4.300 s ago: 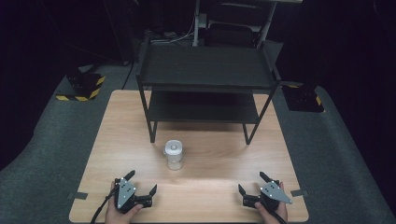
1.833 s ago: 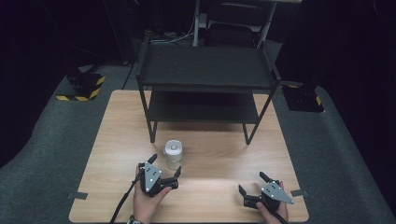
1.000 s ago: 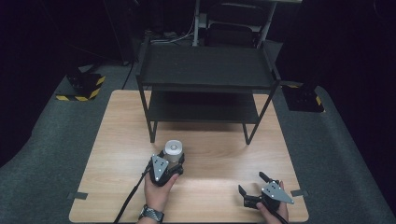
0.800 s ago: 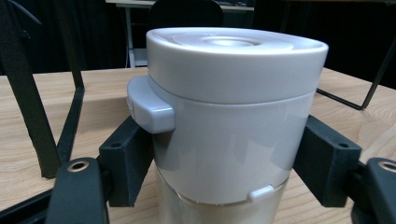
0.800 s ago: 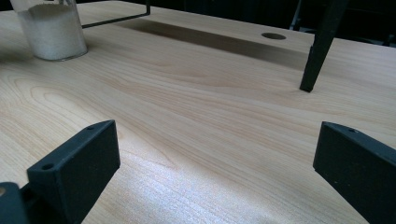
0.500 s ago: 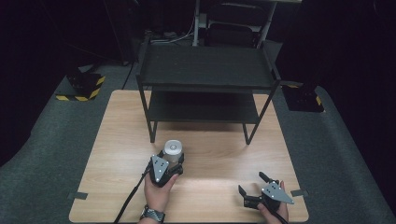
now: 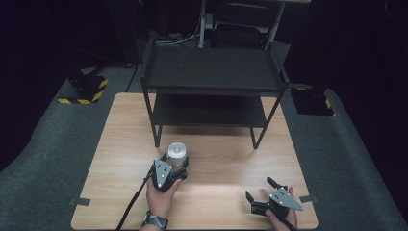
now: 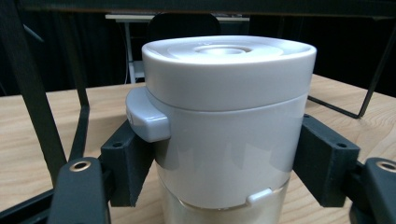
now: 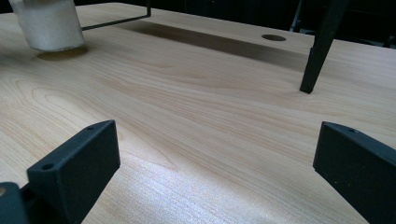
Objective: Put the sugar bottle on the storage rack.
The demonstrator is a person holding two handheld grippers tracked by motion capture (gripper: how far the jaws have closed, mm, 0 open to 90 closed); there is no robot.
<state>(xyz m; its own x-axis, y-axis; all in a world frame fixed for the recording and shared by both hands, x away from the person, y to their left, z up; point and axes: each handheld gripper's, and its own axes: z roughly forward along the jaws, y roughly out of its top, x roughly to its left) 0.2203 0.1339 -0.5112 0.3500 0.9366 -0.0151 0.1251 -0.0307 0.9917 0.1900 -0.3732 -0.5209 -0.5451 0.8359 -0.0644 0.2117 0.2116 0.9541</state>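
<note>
A white-lidded jar (image 7: pixel 176 150) with a clear lower body stands on the wooden table (image 7: pixel 221 159), just in front of the black rack. My left gripper (image 7: pixel 175 162) reaches it from the near side. In the left gripper view the jar (image 8: pixel 224 116) is close up, and both black pads (image 8: pixel 128 170) press on its sides below the lid, so the left gripper (image 8: pixel 224 170) is shut on it. My right gripper (image 7: pixel 259 188) rests near the table's front right corner. In its own view the right gripper (image 9: pixel 215 158) is open over bare wood, with the jar (image 9: pixel 46 23) far off.
A black two-shelf rack (image 7: pixel 211 67) stands on the back half of the table, its legs (image 9: pixel 322 42) on the wood. A round hole (image 9: pixel 273 37) is in the tabletop under the rack. Grey carpet surrounds the table.
My left gripper moved from the table's front edge forward to the jar and has closed around it. It has held still over the last second. The right gripper has not moved.
</note>
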